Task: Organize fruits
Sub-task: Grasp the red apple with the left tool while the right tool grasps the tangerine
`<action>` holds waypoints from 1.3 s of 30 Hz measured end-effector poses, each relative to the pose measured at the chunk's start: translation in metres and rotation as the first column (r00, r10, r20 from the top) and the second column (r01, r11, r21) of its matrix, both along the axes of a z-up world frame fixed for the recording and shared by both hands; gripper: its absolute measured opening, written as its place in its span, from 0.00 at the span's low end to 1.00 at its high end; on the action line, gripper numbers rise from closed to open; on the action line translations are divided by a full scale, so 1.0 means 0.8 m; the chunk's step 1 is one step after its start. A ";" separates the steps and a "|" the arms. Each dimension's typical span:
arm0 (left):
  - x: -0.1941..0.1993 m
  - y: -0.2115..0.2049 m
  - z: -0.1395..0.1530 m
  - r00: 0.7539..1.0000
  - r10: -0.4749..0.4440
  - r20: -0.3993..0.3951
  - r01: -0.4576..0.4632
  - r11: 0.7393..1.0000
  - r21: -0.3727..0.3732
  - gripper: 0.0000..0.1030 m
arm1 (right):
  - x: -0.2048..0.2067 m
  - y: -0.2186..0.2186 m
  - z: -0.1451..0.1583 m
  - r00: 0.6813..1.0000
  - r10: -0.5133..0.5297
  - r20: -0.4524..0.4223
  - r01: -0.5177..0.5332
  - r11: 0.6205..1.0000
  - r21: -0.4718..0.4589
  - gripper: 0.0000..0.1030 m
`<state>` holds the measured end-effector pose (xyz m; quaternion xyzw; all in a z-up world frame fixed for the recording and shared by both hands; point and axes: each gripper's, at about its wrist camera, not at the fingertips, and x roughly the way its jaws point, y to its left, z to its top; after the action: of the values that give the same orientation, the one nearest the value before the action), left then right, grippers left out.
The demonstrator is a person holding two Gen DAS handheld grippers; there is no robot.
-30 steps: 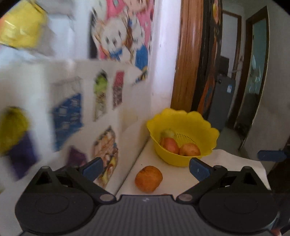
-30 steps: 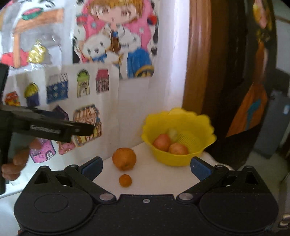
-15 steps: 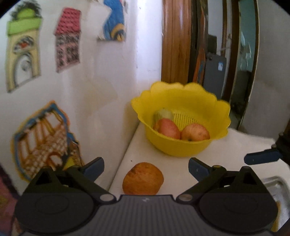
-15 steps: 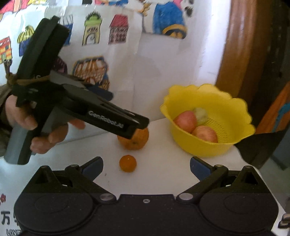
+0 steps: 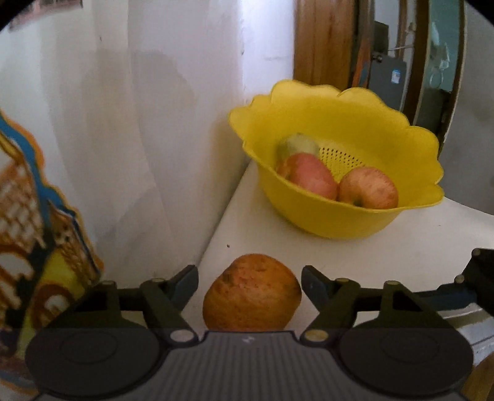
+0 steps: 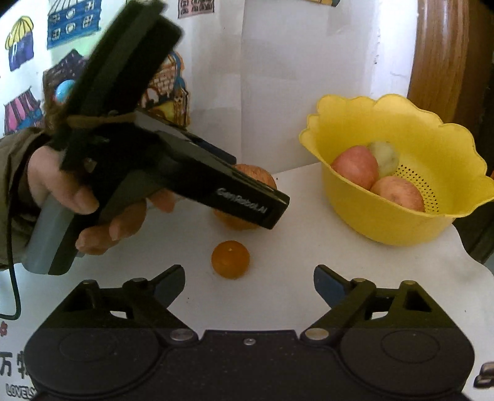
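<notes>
wall (image 5: 173, 92): white | cartoon stickers (image 6: 74, 18): on wall | wooden door frame (image 5: 324, 43): right

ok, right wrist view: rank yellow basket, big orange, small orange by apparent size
1. yellow basket, largest.
2. big orange, partly hidden by the left claw, so an estimate.
3. small orange, smallest, though nearer the camera.
</notes>
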<state>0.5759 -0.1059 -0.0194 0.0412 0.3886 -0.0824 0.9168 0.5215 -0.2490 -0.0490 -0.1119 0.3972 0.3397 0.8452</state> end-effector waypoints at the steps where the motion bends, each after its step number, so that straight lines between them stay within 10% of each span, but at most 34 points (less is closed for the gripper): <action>1: 0.003 0.000 -0.003 1.000 0.004 -0.008 -0.004 1.000 -0.007 0.75 | 0.002 0.002 -0.001 1.000 0.008 -0.004 -0.008 1.000 -0.004 0.85; 39: -0.033 0.019 -0.019 1.000 -0.015 0.011 0.015 0.997 -0.076 0.70 | -0.007 0.020 -0.011 0.996 0.093 0.000 -0.093 0.995 -0.049 0.34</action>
<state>0.5491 -0.0910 -0.0348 0.0096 0.3801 -0.1037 0.9191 0.5157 -0.2330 -0.0574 -0.1510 0.3990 0.3687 0.8259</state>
